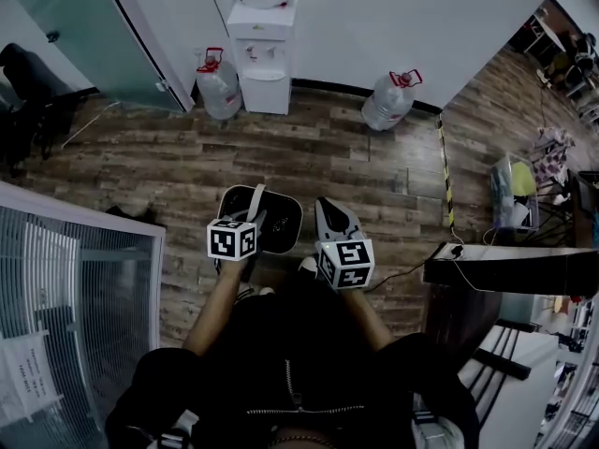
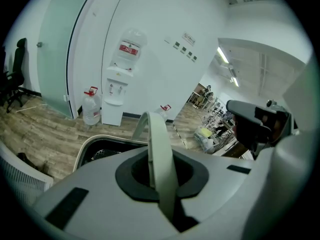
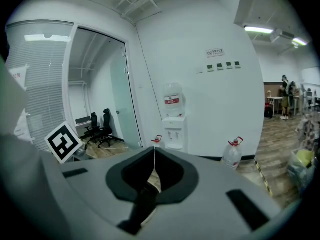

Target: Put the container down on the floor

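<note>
The container (image 1: 277,221) is a black basket with a pale rim and a pale bail handle (image 1: 255,200). It hangs above the wooden floor (image 1: 337,157), just in front of the person's legs. My left gripper (image 1: 251,219) is shut on that handle. In the left gripper view the handle (image 2: 159,149) runs up between the jaws of the left gripper (image 2: 161,181), and the basket's rim (image 2: 102,140) shows below. My right gripper (image 1: 333,219) hangs beside the basket on its right, with its jaws shut. In the right gripper view the right gripper (image 3: 153,176) holds nothing.
A water dispenser (image 1: 263,54) stands at the white wall ahead, with a water bottle (image 1: 219,87) on its left and another (image 1: 389,99) on its right. A glass partition (image 1: 75,297) is at my left, a dark desk (image 1: 510,267) at my right, and a yellow-black strip (image 1: 445,176) lies on the floor.
</note>
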Available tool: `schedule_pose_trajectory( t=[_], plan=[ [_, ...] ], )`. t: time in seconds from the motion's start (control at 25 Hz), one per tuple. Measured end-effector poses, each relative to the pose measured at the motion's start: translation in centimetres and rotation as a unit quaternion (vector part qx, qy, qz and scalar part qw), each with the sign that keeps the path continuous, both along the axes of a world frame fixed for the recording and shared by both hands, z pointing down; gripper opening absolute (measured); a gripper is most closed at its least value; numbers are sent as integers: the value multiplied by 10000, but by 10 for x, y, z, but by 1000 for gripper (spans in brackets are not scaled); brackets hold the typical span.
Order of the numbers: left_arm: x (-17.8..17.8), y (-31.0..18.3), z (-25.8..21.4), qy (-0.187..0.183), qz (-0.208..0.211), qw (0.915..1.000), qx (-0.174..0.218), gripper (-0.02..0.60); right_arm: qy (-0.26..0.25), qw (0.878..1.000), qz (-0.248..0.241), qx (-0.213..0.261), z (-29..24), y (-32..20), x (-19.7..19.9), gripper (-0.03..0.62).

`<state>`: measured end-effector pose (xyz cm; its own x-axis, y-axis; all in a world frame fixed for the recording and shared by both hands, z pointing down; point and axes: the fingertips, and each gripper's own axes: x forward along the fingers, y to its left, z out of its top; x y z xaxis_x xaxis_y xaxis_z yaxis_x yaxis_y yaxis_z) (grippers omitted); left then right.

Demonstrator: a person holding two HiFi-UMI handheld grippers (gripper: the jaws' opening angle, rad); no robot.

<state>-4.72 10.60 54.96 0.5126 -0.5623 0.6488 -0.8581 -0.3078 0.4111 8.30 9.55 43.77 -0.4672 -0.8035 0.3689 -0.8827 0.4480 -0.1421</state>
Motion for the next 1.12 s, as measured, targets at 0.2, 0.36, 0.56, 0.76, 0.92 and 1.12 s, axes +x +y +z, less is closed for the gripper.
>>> schedule_pose_trajectory(
  t=[0.2, 0.36, 0.56, 0.76, 0.92, 1.12],
  plan=[
    [23, -20, -6, -66, -83, 9999, 18, 20, -88, 9999, -144, -8, -2, -22, 20, 14],
    [35, -34, -6, -171, -156, 9997, 54, 20, -104, 9997, -232, -8, 1, -34, 36, 14],
    [51, -40, -9, -199, -259, 9995, 15, 20, -117, 9994, -298, -131, 8, -44, 57, 14],
    [62, -46, -13, -299, -165, 9994, 22, 20, -240, 9995, -213, -63, 3, -48, 69, 14],
    [70, -52, -14, -343, -19, 9994, 10, 20, -295, 9995, -57, -83, 4, -45, 79, 14],
    [84, -69, -12, -317, 177, 9993, 12, 20, -295, 9992, 170, -199, 12, -52, 93, 14]
  ],
)
